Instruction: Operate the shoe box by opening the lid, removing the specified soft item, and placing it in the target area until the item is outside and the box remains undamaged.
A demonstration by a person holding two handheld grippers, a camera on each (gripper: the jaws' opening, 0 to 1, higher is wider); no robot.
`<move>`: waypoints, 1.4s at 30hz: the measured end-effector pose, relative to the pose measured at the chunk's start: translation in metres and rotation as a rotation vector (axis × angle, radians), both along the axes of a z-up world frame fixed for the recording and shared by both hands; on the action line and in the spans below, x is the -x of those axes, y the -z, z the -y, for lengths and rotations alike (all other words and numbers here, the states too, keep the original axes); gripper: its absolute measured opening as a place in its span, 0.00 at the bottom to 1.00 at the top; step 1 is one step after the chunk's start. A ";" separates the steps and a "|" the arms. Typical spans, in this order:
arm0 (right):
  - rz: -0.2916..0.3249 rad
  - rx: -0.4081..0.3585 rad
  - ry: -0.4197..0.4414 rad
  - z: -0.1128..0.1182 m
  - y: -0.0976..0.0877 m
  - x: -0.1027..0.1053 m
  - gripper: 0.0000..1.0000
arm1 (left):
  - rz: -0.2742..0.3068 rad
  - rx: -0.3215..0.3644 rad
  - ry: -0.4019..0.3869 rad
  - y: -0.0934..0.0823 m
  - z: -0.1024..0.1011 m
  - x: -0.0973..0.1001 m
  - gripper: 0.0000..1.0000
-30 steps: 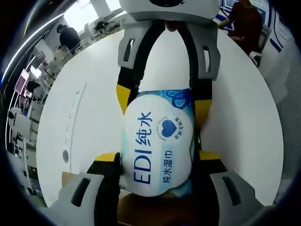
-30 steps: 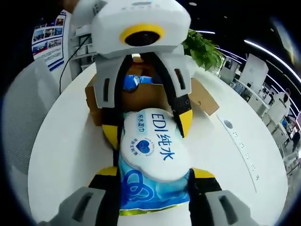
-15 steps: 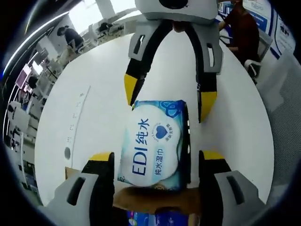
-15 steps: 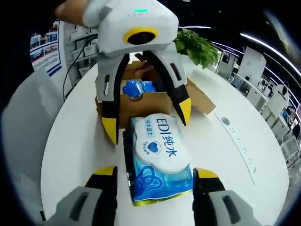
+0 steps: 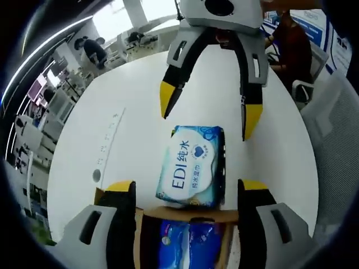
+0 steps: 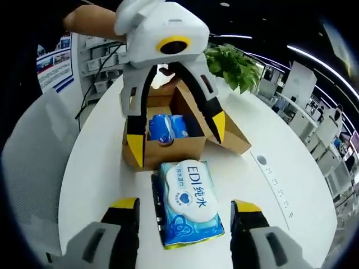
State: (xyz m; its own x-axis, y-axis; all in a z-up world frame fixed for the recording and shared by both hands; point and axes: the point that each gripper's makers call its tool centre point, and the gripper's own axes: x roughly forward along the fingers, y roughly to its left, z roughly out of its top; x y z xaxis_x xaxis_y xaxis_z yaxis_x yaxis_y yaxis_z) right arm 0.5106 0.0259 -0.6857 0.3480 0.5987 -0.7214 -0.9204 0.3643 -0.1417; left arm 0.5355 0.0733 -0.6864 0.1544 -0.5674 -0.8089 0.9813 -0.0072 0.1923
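Observation:
A blue-and-white pack of wet wipes (image 5: 190, 165) lies flat on the white round table (image 5: 129, 95), just outside the brown cardboard shoe box (image 6: 168, 150). The box stands open, its flaps spread, with blue soft packs (image 6: 167, 128) inside. My left gripper (image 5: 187, 188) is open, its yellow-tipped jaws wide on either side of the wipes pack without touching it. My right gripper (image 6: 185, 206) is open too, straddling the same pack (image 6: 188, 200) from the opposite end. Each gripper hangs above the pack in the other's view: right gripper (image 5: 208, 111), left gripper (image 6: 176, 137).
A potted green plant (image 6: 235, 61) stands behind the box. A row of small sockets (image 5: 104, 148) runs across the tabletop. Grey chairs (image 6: 33, 145) ring the table edge, and people sit at desks in the background office (image 5: 90, 47).
Both grippers let go of the wipes pack, opened wide and drew back. The pack now rests on the table next to the box.

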 end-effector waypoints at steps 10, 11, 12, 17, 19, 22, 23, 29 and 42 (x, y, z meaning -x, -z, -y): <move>0.031 -0.006 -0.041 -0.031 -0.020 -0.002 0.63 | 0.035 -0.016 -0.062 -0.013 -0.048 -0.009 0.73; 0.031 -0.007 -0.042 -0.033 -0.021 -0.002 0.63 | 0.039 -0.019 -0.068 -0.013 -0.054 -0.009 0.73; 0.034 -0.008 -0.044 -0.037 -0.022 -0.003 0.63 | 0.041 -0.022 -0.078 -0.014 -0.059 -0.008 0.73; 0.041 -0.012 -0.056 -0.052 -0.027 -0.005 0.62 | 0.044 -0.022 -0.103 -0.017 -0.076 -0.005 0.73; 0.043 -0.015 -0.061 -0.059 -0.028 -0.006 0.62 | 0.044 -0.023 -0.112 -0.017 -0.082 -0.003 0.72; 0.051 -0.020 -0.060 -0.068 -0.030 -0.008 0.59 | 0.047 -0.022 -0.124 -0.017 -0.093 -0.006 0.71; 0.051 -0.024 -0.059 -0.072 -0.029 -0.009 0.59 | 0.047 -0.019 -0.131 -0.017 -0.096 -0.006 0.71; 0.086 -0.013 -0.067 -0.090 -0.023 -0.016 0.51 | 0.056 -0.012 -0.167 -0.016 -0.114 -0.009 0.64; 0.121 -0.004 -0.069 -0.118 -0.008 -0.033 0.31 | 0.103 0.043 -0.234 -0.004 -0.132 -0.022 0.40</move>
State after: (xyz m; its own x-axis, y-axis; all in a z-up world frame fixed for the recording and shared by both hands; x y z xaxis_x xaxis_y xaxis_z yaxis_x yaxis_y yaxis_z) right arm 0.5434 0.1443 -0.6777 0.3905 0.6272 -0.6738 -0.9195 0.3018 -0.2519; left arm 0.5577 0.2048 -0.6823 0.3658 -0.5403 -0.7578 0.9305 0.2279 0.2867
